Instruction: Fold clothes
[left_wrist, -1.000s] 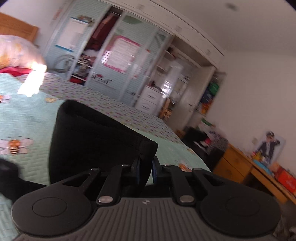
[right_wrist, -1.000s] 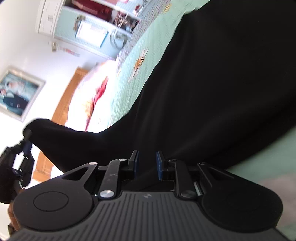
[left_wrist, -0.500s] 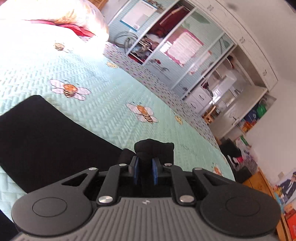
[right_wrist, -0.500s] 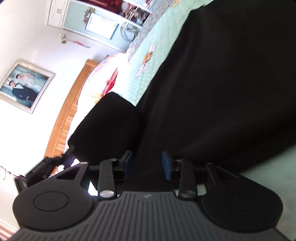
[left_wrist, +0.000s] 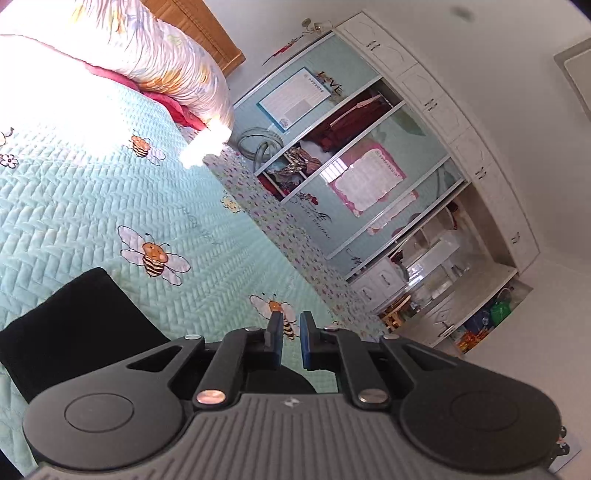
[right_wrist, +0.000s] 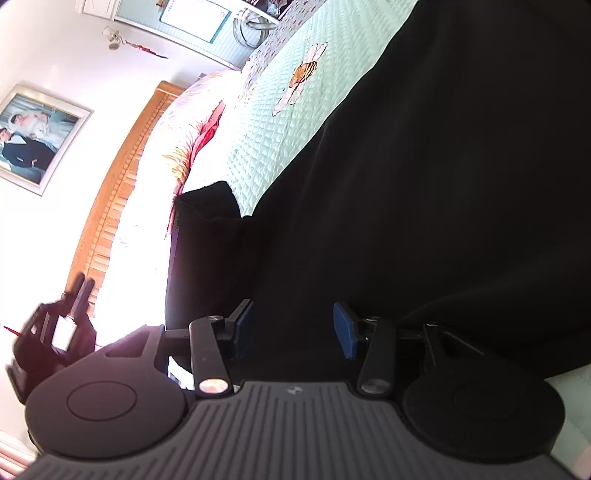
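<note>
While the black garment (right_wrist: 443, 184) lies flat on the quilt (left_wrist: 74, 206), running toward 1 o'clock from the right gripper (right_wrist: 293, 328), that hand is nearer, its jaws opening with nothing pinched. The left gripper (left_wrist: 288, 339), narrow, closing and empty, has cloth at 8 o'clock.

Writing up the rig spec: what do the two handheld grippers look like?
The two look the same. The left gripper and the right gripper each have a grey ribbed body, two round black discs, black link arms with silver pivot pins, blue pads on the fingertips and a small white logo. No cables, hands or sleeves show.
</note>
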